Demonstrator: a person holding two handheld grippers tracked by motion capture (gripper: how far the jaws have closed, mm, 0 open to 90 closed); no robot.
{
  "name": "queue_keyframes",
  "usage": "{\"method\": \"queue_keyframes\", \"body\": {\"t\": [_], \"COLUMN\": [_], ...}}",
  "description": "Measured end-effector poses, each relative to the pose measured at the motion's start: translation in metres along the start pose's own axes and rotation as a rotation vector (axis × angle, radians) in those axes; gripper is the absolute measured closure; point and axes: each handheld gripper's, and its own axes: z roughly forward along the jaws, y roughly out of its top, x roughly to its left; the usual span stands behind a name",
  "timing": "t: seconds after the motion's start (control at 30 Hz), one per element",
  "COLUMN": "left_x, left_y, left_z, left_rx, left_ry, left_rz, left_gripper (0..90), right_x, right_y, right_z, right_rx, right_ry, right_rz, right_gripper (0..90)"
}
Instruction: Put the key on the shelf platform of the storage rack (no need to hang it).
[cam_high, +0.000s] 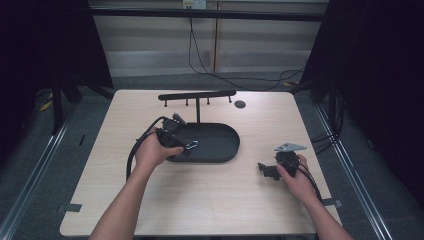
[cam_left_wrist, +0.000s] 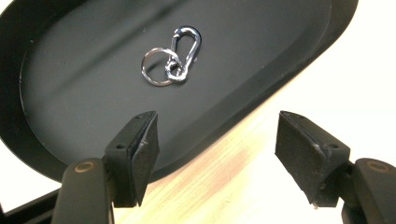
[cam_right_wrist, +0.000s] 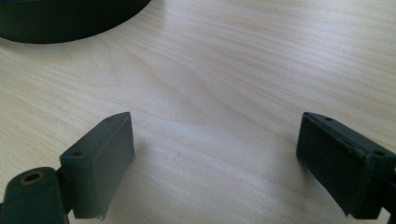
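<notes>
- The carabiner keyring (cam_left_wrist: 173, 57) lies loose in the black oval tray (cam_left_wrist: 60, 70), near its left end under the hook rack (cam_high: 197, 95).
- Left gripper (cam_left_wrist: 215, 154) hovers at the tray's near rim, jaws wide, empty (likely approaching a pick); next, reach in and close on the clip.
- Right gripper (cam_right_wrist: 215, 158) rests over bare table (cam_right_wrist: 243, 60), its 2 jaws wide, empty.

The high view is looking forward and down across the whole counter (cam_high: 210, 200). Both gripper views are hovering close above it, sharing the black tray (cam_left_wrist: 280, 60).
</notes>
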Motion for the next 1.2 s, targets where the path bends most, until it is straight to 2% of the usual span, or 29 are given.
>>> {"method": "queue_keyframes", "body": {"t": [0.37, 0.47, 0.53, 0.9, 0.97, 1.2], "left_x": [-0.001, 0.0, 0.001, 0.003, 0.003, 0.004], "left_y": [-0.018, -0.024, -0.027, -0.046, -0.05, -0.061], "left_z": [0.001, 0.003, 0.004, 0.009, 0.01, 0.009], "left_rx": [0.003, 0.004, 0.007, -0.012, -0.018, -0.032], "left_ry": [-0.009, 0.005, -0.006, -0.026, -0.024, -0.024], "left_rz": [0.016, 0.022, 0.019, 0.034, 0.025, 0.033], "left_gripper": [29.4, 29.4, 29.2, 27.3, 27.2, 26.5], "right_x": [0.0, 0.0, 0.0, 0.0, 0.0, 0.0], "right_y": [0.0, 0.0, 0.0, 0.0, 0.0, 0.0], "right_z": [0.0, 0.0, 0.0, 0.0, 0.0, 0.0], "right_rx": [0.001, 0.0, 0.002, 0.0, 0.0, -0.001], "right_ry": [0.0, 0.0, -0.001, -0.001, 0.0, 0.0], "right_rz": [0.001, 0.0, 0.002, 0.0, 0.0, 0.0], "right_gripper": [10.9, 10.9, 10.9, 10.9, 10.9, 10.9]}}
